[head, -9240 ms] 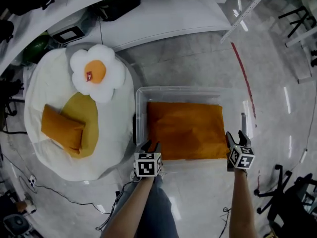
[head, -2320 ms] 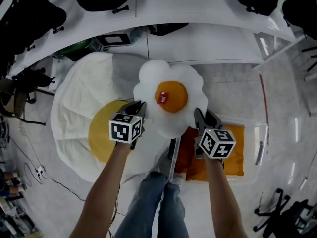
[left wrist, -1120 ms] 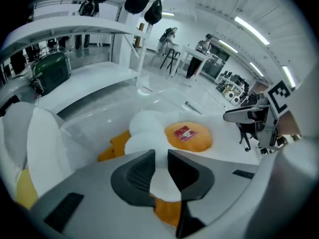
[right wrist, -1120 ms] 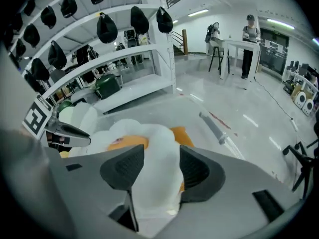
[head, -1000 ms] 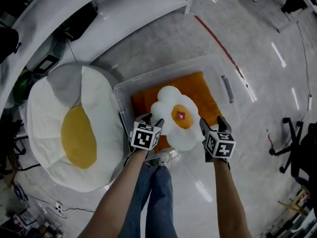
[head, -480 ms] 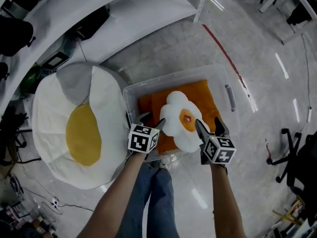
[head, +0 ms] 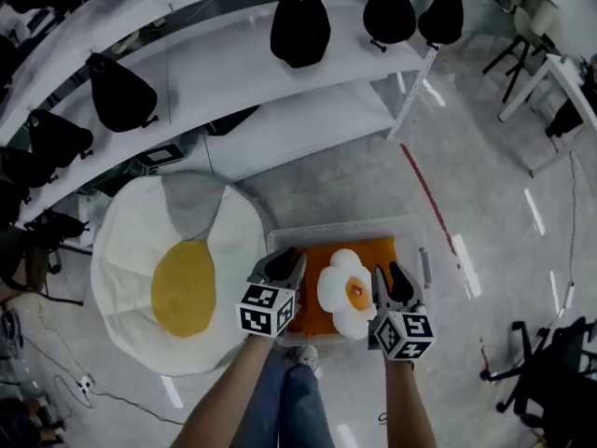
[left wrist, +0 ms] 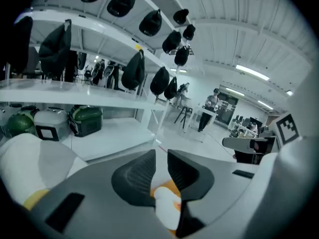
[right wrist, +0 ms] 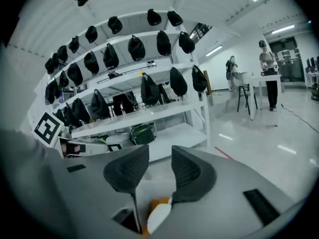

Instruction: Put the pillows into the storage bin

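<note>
1. The fried-egg pillow [head: 347, 292] is lying inside the clear storage bin [head: 354, 231], resting on the orange pillow [head: 373, 255]. Nothing is touching it.
2. The left gripper [head: 287, 264] is hovering over the bin's near left corner. Its jaws have just been closing and are now standing a narrow gap apart with nothing between them, so it is released. The right gripper [head: 390, 278] is hovering at the near right in the same state: jaws just closing, slightly apart, empty.
3. The step in hand looks like clearing away from the drop. To do it well, both grippers should be leaving straight upward, so that no jaw is catching the plush edge. It is also worth checking that every white lobe is sitting within the walls (the nearest lobe is partly hidden behind the right gripper).
4. No loose pillow is showing on the large fried-egg floor cushion [head: 140, 278], so the task seems close to finished.
5. The bin is sitting on a glossy grey floor [head: 466, 185], just beside the cushion, with a red floor line [head: 424, 194] running past it. White shelves [head: 233, 73] are carrying black bags [head: 299, 12].
</note>
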